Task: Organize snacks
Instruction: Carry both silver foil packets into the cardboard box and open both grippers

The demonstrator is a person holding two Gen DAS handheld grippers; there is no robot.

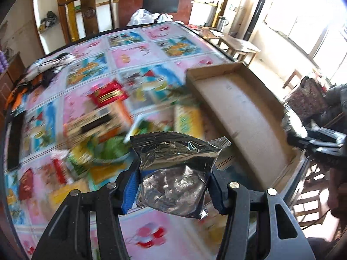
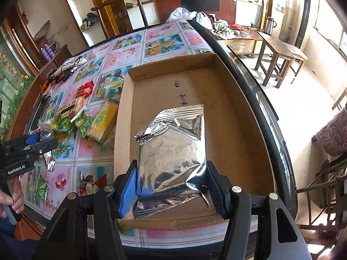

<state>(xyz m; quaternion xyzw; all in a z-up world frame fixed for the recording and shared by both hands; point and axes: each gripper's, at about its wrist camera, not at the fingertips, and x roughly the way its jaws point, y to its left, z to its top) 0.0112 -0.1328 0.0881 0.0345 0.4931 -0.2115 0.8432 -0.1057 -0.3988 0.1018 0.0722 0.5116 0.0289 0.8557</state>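
While both claws pinch silver foil packets, the right gripper (image 2: 171,186) holds its packet (image 2: 173,147) above the cardboard tray (image 2: 234,108); the left gripper (image 1: 173,192) carries another packet (image 1: 175,173) over the patterned tablecloth (image 1: 134,54), beside loose snacks (image 2: 95,121) piled just left of the tray.

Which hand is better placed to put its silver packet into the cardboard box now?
Right: the right gripper holds its silver packet over the cardboard box.
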